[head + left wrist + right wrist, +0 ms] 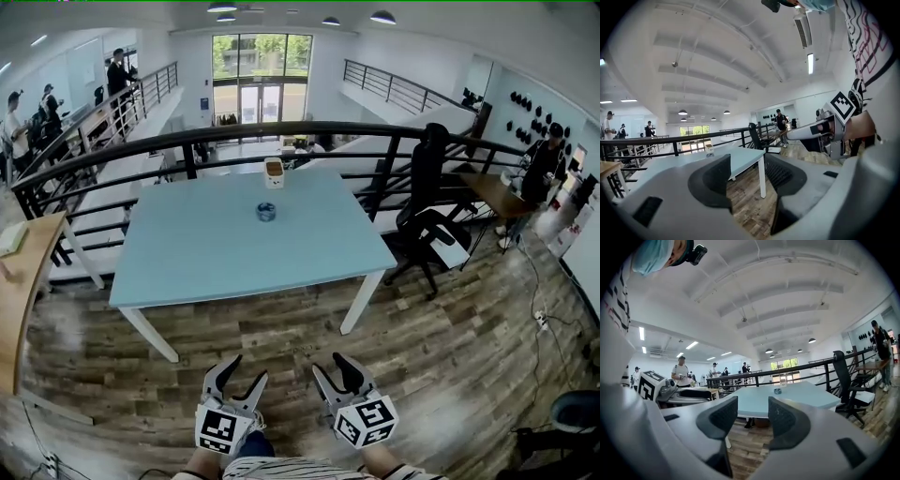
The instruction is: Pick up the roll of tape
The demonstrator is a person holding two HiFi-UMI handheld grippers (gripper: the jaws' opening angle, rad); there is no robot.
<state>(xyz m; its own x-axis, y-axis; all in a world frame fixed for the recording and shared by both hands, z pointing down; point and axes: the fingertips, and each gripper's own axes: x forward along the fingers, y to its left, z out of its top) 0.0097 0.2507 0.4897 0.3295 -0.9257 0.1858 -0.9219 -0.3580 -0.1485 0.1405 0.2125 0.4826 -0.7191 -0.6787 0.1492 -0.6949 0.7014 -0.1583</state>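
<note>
A small blue roll of tape (266,212) lies flat near the far middle of the light blue table (187,253); the right gripper view shows the roll of tape (777,391) small and far off. My left gripper (248,367) and right gripper (328,363) are side by side over the wooden floor, short of the table's near edge and well away from the tape. Both are open, with nothing between the fingers. In the left gripper view the left gripper (747,178) points toward the table's right corner. The right gripper (752,416) faces the table.
A white box (274,172) stands behind the tape at the far edge. A black railing (309,131) runs behind the table. A black office chair (427,225) is at the right and a wooden desk (19,281) at the left. People stand in the background.
</note>
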